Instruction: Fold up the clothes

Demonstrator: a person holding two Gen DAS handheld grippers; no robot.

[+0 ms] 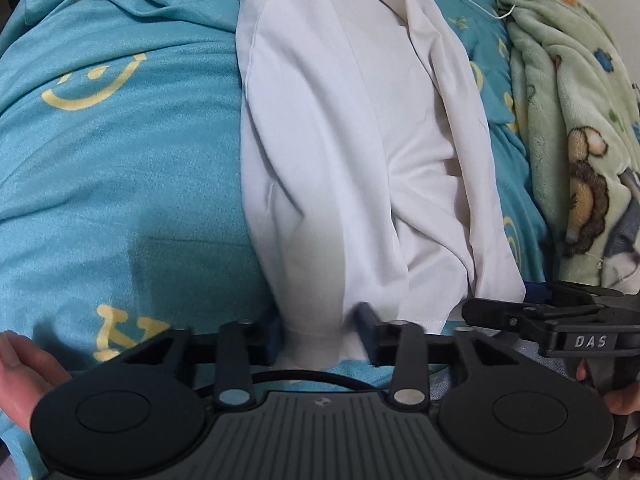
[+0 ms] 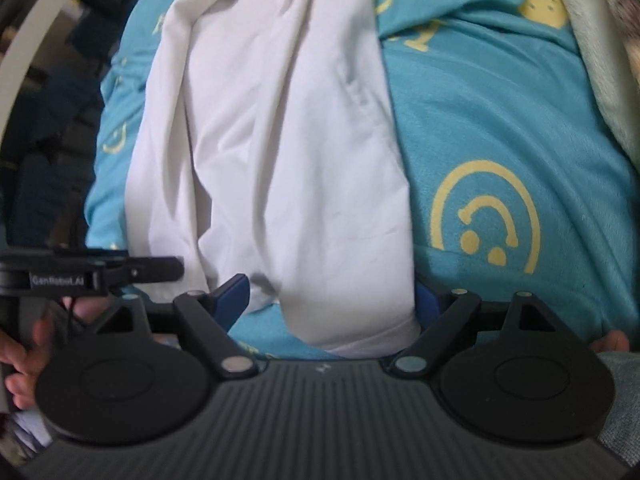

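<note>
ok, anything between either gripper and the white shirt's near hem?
Nothing visible. The white shirt lies on the teal smiley bedspread, its hem already between both sets of fingers: left gripper pinching a bunch, right gripper wide around the hem, no clear grip.

Bed covered by teal sheet (image 1: 120, 168) with yellow smiley prints, wrinkled. Pale green fleece blanket (image 1: 568, 128) with cartoon animal pattern bunched along the sheet's right edge. In the right wrist view, dark cluttered area past the bed's left side, a white curved bar (image 2: 28, 44) there; details unreadable. Lighting even, soft.
</note>
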